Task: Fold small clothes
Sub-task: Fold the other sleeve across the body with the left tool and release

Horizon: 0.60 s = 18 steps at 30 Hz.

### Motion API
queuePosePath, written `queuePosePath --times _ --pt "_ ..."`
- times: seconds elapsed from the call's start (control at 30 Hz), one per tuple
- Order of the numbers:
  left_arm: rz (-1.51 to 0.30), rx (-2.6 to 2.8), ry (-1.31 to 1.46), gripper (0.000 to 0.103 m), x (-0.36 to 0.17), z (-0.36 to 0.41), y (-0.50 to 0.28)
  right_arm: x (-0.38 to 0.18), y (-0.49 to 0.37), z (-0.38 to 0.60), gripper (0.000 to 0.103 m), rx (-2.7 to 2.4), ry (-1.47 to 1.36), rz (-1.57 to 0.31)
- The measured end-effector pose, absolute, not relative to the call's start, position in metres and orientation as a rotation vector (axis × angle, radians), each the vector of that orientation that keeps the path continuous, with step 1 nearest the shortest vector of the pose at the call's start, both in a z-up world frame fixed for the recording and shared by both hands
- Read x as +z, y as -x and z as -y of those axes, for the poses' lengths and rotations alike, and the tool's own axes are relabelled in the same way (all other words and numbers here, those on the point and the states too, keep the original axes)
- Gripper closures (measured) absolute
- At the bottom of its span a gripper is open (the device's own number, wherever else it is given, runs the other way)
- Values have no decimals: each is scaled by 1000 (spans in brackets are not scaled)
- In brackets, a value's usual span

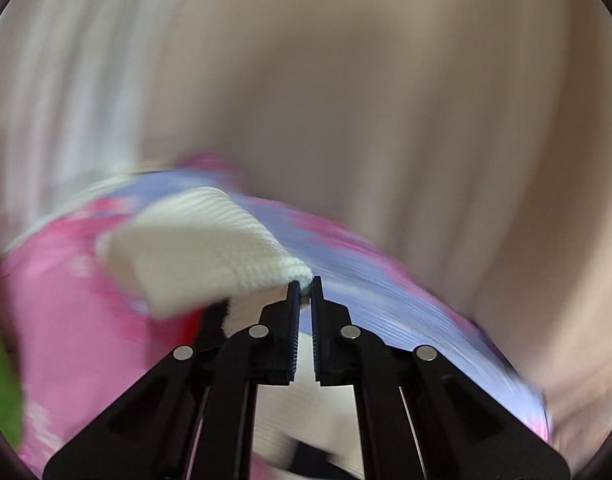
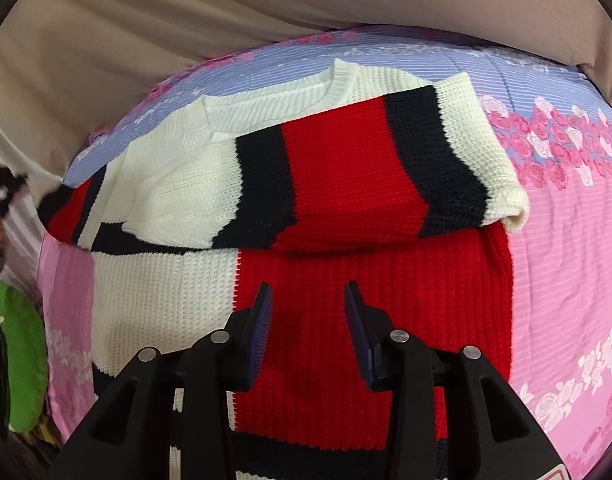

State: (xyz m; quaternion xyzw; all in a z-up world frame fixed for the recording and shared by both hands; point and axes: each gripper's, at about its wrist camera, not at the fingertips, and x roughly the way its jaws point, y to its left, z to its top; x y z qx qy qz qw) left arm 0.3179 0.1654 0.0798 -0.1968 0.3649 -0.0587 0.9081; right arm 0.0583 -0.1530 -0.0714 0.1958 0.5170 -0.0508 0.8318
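Note:
A small knit sweater (image 2: 314,184) in white, red and black blocks lies on a pink and blue floral sheet (image 2: 566,240). Its right sleeve (image 2: 446,160) is folded across the chest. My right gripper (image 2: 308,300) is open and empty, hovering over the red body panel. My left gripper (image 1: 304,288) is shut on the white ribbed cuff (image 1: 209,248) of the other sleeve and holds it up above the sheet; this view is motion-blurred. The left gripper also shows at the far left of the right wrist view (image 2: 1,196), blurred.
Beige fabric (image 2: 145,40) rises behind the sheet. A green object (image 2: 21,360) lies at the left edge of the bed. The floral sheet (image 1: 386,280) shows blurred under the lifted cuff.

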Motion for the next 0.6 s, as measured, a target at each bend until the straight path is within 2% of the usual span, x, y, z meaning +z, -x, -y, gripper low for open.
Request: queuePosePath --times 0.1,0.2,0.27,0.3,0.33,0.37,0.4,0.43,0.5,0.6 --pt "-792 -331 351 98 79 -60 -280 -66 -51 168 65 -118 -431 -1080" --pt "-923 -460 319 95 35 34 -248 -64 -41 185 60 -131 -423 -1070" --pt "-1033 -494 320 81 -5 75 -232 -66 -33 198 57 -143 -419 -1071" --pt "-1083 -475 305 60 -23 89 -220 -68 -29 204 56 -150 -423 -1072" --pt "-1115 -445 290 49 -39 99 -209 -70 -24 211 56 -162 -430 -1071" --pt "-1117 -435 298 48 -45 98 -207 -72 -18 218 56 -175 -443 -1073" --pt "-1112 -430 318 38 -48 93 -195 -73 -14 223 56 -182 -453 -1073" --pt "-1101 -414 353 24 -48 81 -188 -74 -7 228 56 -195 -463 -1069" --pt "-1063 -347 421 17 -46 42 -178 -73 2 235 56 -213 -466 -1061" --pt "-1013 -204 532 14 -46 -23 -182 -69 -2 238 53 -182 -495 -1047"
